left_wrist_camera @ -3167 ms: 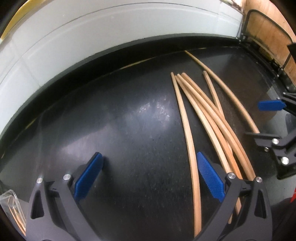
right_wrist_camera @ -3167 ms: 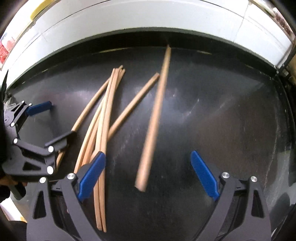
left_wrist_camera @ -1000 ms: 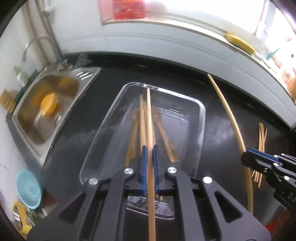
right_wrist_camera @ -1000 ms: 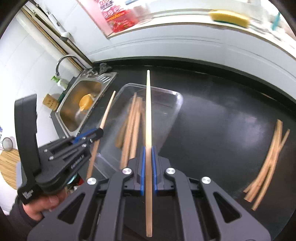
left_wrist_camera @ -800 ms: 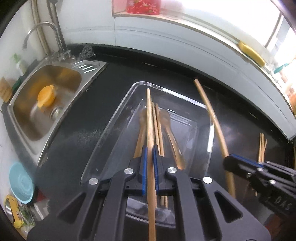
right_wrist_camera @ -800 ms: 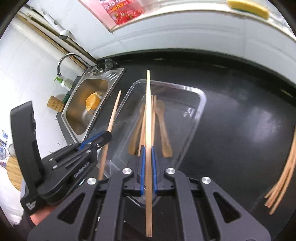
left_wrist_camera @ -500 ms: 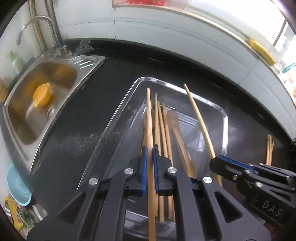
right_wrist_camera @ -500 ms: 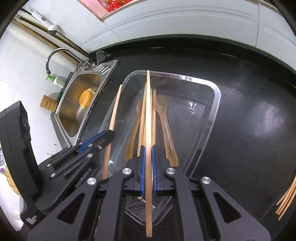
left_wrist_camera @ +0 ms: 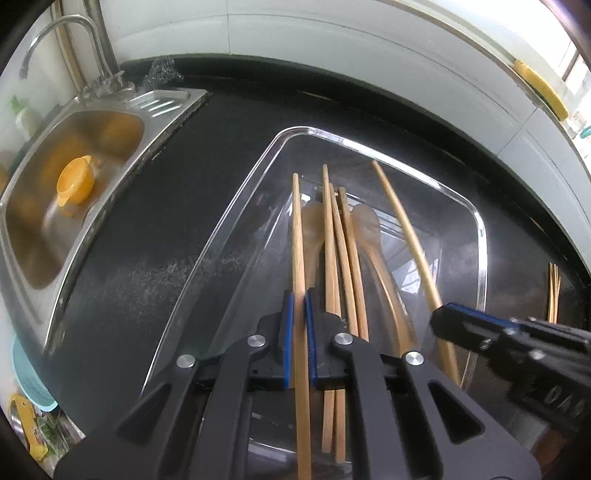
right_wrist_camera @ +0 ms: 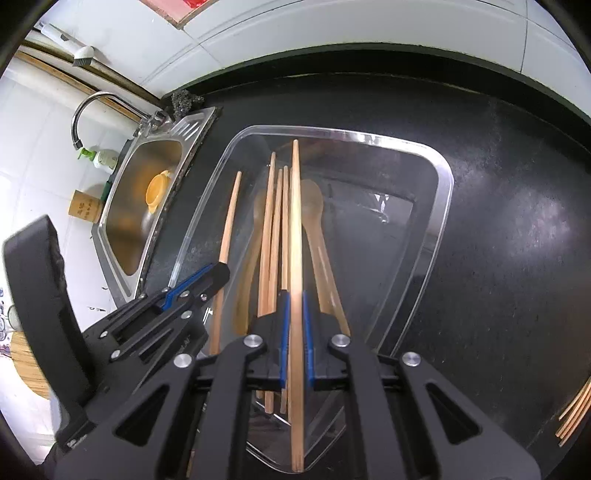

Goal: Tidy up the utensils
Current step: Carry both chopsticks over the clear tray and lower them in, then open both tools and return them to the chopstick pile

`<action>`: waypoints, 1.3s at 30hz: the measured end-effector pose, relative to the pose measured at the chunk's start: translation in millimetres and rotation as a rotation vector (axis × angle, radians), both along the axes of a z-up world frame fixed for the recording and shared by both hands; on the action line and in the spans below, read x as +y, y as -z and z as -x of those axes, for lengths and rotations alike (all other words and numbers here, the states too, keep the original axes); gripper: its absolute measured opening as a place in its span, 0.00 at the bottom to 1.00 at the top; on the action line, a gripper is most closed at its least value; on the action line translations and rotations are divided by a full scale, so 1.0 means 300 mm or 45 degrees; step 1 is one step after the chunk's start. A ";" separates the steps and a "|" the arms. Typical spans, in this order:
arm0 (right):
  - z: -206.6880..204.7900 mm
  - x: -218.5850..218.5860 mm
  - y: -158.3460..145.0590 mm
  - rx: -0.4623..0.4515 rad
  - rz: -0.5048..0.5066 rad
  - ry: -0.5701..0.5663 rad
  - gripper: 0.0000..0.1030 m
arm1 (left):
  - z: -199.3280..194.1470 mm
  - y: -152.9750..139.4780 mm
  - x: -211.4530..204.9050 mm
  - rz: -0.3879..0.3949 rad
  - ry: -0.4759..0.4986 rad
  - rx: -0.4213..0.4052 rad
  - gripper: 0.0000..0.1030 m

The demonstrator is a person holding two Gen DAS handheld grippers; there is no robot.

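Note:
My left gripper (left_wrist_camera: 298,295) is shut on a wooden chopstick (left_wrist_camera: 296,229) that points into the left side of a clear plastic tray (left_wrist_camera: 480,229). My right gripper (right_wrist_camera: 294,295) is shut on a second chopstick (right_wrist_camera: 295,221), held just above the tray's (right_wrist_camera: 445,184) middle. In the tray lie several chopsticks (left_wrist_camera: 338,243) and two wooden spoons (left_wrist_camera: 365,221). Seen from the left wrist, the right gripper (left_wrist_camera: 439,314) comes in at the right with its chopstick (left_wrist_camera: 406,229). Seen from the right wrist, the left gripper (right_wrist_camera: 218,271) is at the left with its chopstick (right_wrist_camera: 229,221).
More loose chopsticks (right_wrist_camera: 576,410) (left_wrist_camera: 553,291) lie on the black counter to the right of the tray. To its left is a steel sink (left_wrist_camera: 173,99) with an orange bowl (left_wrist_camera: 74,181) and a tap (left_wrist_camera: 55,26). A white tiled wall runs behind.
Both grippers, open over the loose chopsticks three seconds ago, now each hold one. Over the last second both have come down and forward over the tray, which fills more of each view.

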State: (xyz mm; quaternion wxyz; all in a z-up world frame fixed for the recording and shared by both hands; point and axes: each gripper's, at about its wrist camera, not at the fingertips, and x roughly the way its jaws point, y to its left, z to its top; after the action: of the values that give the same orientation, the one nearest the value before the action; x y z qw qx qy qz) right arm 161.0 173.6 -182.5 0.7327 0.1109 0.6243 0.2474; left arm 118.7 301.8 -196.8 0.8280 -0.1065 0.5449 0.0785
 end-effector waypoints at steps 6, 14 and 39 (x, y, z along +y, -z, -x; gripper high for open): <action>-0.005 -0.158 -0.104 -0.137 -0.051 0.126 0.75 | 0.064 -0.086 0.046 -0.010 -0.041 -0.129 0.93; 0.119 -0.392 -0.203 -0.247 -0.008 0.218 0.77 | 0.120 -0.144 -0.002 0.006 -0.020 -0.178 0.94; 0.634 -1.101 0.202 -0.205 0.601 0.363 0.79 | 0.234 0.118 -1.067 -0.060 0.979 -0.095 0.94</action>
State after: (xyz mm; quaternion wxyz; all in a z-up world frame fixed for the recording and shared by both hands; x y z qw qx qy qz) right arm -29.3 -156.9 -243.0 0.8128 0.0039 0.5825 -0.0022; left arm 48.7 -18.4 -232.1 0.8185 0.1220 0.5126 -0.2292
